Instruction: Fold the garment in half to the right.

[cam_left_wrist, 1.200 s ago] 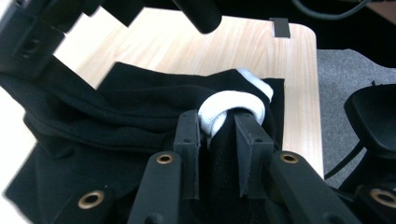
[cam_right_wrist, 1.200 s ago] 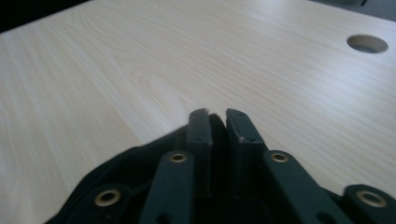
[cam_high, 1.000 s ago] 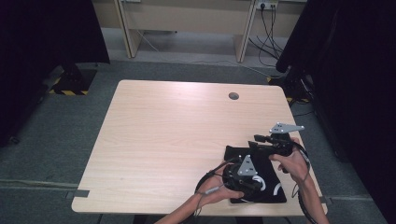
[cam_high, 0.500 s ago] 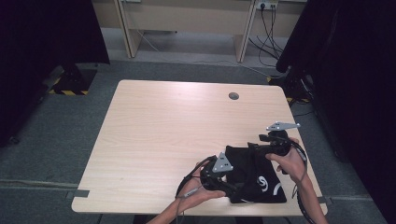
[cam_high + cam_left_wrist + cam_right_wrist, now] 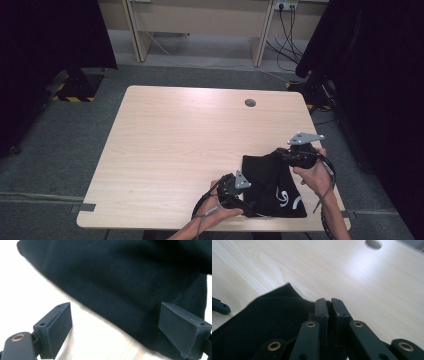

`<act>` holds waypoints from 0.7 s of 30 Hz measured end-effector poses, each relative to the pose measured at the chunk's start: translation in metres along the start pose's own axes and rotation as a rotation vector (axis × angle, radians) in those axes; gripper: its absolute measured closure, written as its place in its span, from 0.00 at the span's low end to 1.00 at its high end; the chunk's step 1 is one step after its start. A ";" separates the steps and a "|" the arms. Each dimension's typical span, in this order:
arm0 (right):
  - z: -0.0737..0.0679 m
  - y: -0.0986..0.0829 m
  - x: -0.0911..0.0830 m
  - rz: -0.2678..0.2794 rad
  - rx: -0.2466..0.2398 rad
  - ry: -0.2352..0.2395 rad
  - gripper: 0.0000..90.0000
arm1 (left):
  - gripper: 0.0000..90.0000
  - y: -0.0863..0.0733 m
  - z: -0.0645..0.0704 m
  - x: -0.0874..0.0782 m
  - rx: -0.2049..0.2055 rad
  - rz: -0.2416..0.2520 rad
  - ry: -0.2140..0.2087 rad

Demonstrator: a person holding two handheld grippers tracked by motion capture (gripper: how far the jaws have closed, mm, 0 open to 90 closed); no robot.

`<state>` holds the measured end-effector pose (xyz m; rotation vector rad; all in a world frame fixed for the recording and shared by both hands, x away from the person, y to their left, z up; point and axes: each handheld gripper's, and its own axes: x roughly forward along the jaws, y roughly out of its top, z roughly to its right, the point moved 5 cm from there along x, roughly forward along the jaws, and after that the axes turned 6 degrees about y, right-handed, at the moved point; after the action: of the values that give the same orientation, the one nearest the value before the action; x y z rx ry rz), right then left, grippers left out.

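A black cloth (image 5: 272, 182) with a white mark lies at the table's front right corner. My right gripper (image 5: 279, 151) is at the cloth's far edge. In the right gripper view its jaws (image 5: 329, 302) are pressed together on the edge of the black cloth (image 5: 269, 320), which is lifted slightly. My left gripper (image 5: 246, 197) is at the cloth's left side near the front edge. Its jaws (image 5: 115, 315) stand wide open just above the wood, and the black cloth (image 5: 120, 272) lies ahead of them and reaches the right jaw.
The light wooden table (image 5: 190, 140) has a round cable hole (image 5: 250, 103) near its far edge. Grey carpet surrounds the table, and desk legs and cables stand beyond it. Cables trail from both grippers over the front edge.
My left gripper has slid left off the cloth's middle to its left edge. The right gripper has drawn the cloth's far edge slightly farther away.
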<state>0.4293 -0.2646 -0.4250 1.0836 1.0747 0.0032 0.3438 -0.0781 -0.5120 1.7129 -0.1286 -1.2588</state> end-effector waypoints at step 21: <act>0.026 -0.050 0.057 -0.053 0.089 0.040 0.91 | 0.19 -0.015 -0.034 -0.018 -0.038 -0.021 0.062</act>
<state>0.4543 -0.2815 -0.4992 1.1390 1.1483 -0.0660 0.3558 -0.0383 -0.5104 1.7229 -0.0498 -1.2148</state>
